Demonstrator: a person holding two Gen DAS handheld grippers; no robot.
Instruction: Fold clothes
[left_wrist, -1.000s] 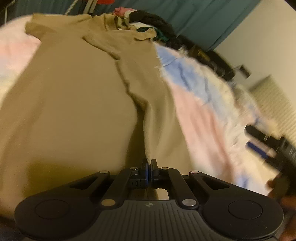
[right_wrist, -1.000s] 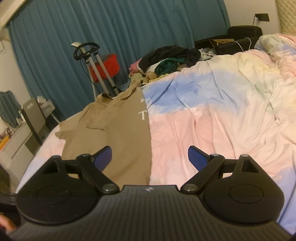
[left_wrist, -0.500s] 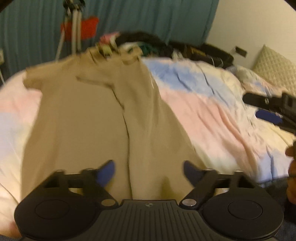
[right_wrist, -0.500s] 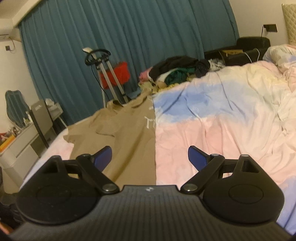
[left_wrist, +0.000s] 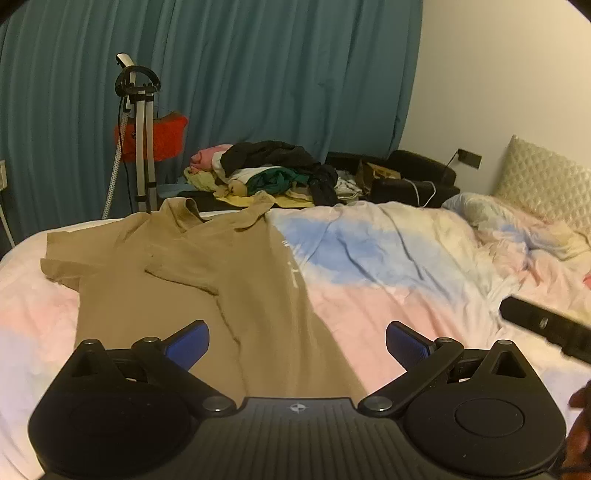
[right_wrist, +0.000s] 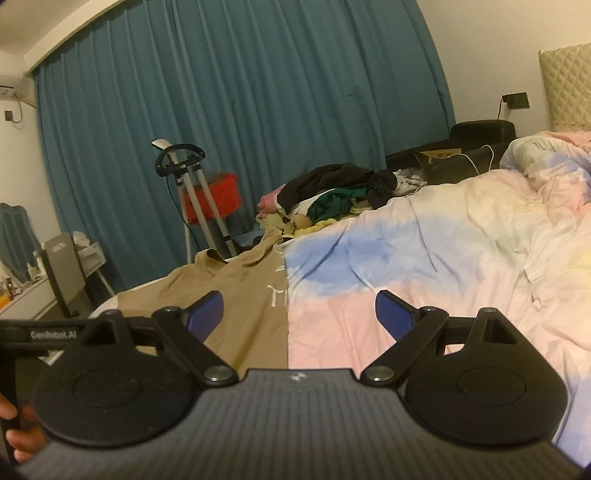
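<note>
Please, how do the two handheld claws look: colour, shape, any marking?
Both the left claw and right claw are black, with a ribbed body, round discs at each side, silver rivets and blue fingertips. A black bar in the right view reads "GenRobot.AI".

Tan shirt (left_wrist: 221, 295) flat on bed, right side folded inward.

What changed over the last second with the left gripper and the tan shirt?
The left gripper, a second ago shut low over the tan shirt, has just been opening; its jaws stand wide with nothing between them, lifted back from the cloth. The shirt lies on the bed, its right side folded over the middle. The right gripper stayed open and empty; the clothes pile is untouched.
</note>
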